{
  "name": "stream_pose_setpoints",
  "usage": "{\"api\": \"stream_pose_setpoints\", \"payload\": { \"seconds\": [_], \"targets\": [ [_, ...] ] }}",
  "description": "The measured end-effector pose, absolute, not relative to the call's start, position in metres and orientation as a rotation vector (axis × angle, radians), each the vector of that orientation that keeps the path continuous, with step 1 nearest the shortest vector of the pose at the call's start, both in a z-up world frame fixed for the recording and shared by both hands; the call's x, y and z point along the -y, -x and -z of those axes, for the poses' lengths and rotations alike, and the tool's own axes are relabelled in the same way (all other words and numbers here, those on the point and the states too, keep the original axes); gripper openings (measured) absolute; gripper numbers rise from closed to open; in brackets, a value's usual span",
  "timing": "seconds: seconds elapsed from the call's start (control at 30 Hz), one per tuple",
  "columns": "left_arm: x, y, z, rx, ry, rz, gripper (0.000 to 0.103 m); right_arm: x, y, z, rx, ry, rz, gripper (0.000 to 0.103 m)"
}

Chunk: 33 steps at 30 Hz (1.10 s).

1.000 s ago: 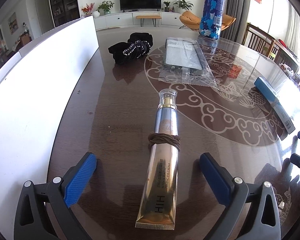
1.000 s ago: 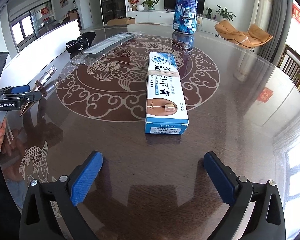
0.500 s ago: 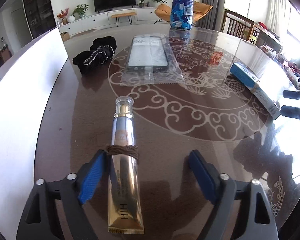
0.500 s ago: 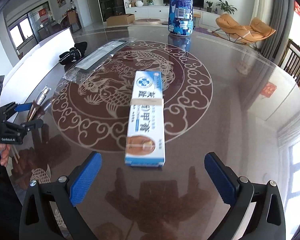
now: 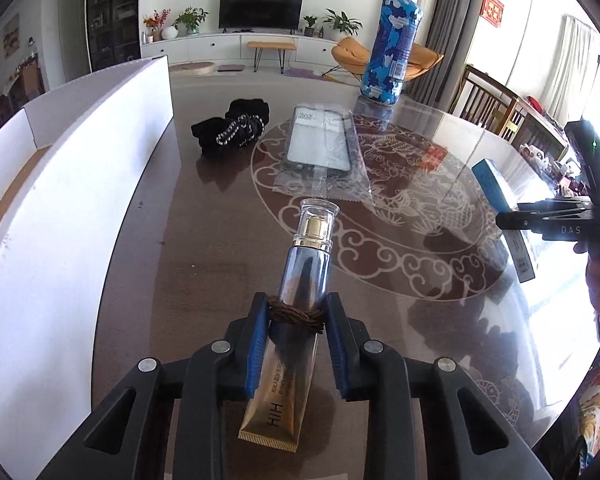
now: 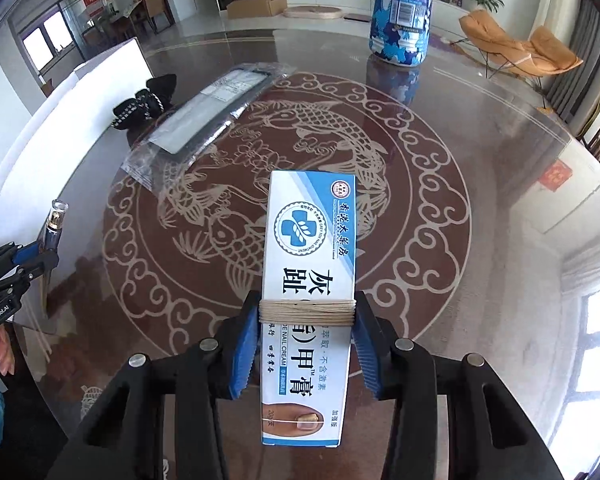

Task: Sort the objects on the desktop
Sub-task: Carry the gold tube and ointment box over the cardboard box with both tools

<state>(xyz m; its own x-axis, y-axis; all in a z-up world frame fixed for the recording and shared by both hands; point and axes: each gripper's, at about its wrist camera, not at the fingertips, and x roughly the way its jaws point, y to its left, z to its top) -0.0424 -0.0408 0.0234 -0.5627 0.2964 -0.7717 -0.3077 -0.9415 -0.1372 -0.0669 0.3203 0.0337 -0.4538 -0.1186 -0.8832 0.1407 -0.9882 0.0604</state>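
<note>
Left wrist: white box point(image 5: 80, 184), contents unseen.

The right hand-held gripper point(image 6: 306, 334) had just closed its blue pads on the white-and-blue ointment box point(image 6: 308, 300), at its string wrap. Beyond, a camouflage-patterned bottle point(image 6: 402, 12) stood upright on the patterned worktop point(image 6: 480, 184).

Both cams ride on the hand-held grippers and look forward and steeply down along the blue fingers, really close to the round glass-topped table point(image 5: 204, 240). The left wrist one faces the blue patterned bottle point(image 5: 390, 52) at about 1 o'clock, white box point(image 5: 80, 184) at 9. Right wrist cam has that bottle point(image 6: 402, 12) at 12, and both share the bagged phone case point(image 5: 320, 148) point(image 6: 208, 108) and black scrunchie point(image 5: 232, 128) point(image 6: 144, 104).
</note>
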Motion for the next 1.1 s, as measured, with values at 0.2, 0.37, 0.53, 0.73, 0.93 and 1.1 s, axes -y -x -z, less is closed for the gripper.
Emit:
{"api": "stream_pose_setpoints", "payload": {
  "seconds": [0.2,0.37,0.53,0.73,0.93,1.1],
  "targets": [
    [0.053,0.024,-0.074,0.057,1.079,-2.564,0.028,-0.286,0.055,-0.090,-0.084,-1.370,2.579,0.045],
    [0.085,0.006,-0.117,0.129,0.953,-2.624,0.028,-0.244,0.055,-0.125,-0.067,-1.231,2.555,0.045],
    [0.142,-0.013,-0.165,0.185,0.854,-2.704,0.028,-0.175,0.058,-0.159,-0.046,-1.094,2.459,0.045],
    [0.232,-0.025,-0.200,0.190,0.860,-2.856,0.028,-0.064,0.067,-0.189,0.008,-0.948,2.297,0.045],
    [0.304,-0.009,-0.176,0.223,1.081,-2.886,0.028,0.047,0.074,-0.184,0.034,-0.932,2.124,0.045],
    [0.335,0.027,-0.127,0.225,1.331,-2.834,0.028,0.111,0.088,-0.130,0.002,-1.068,2.061,0.045]
  ]
}}
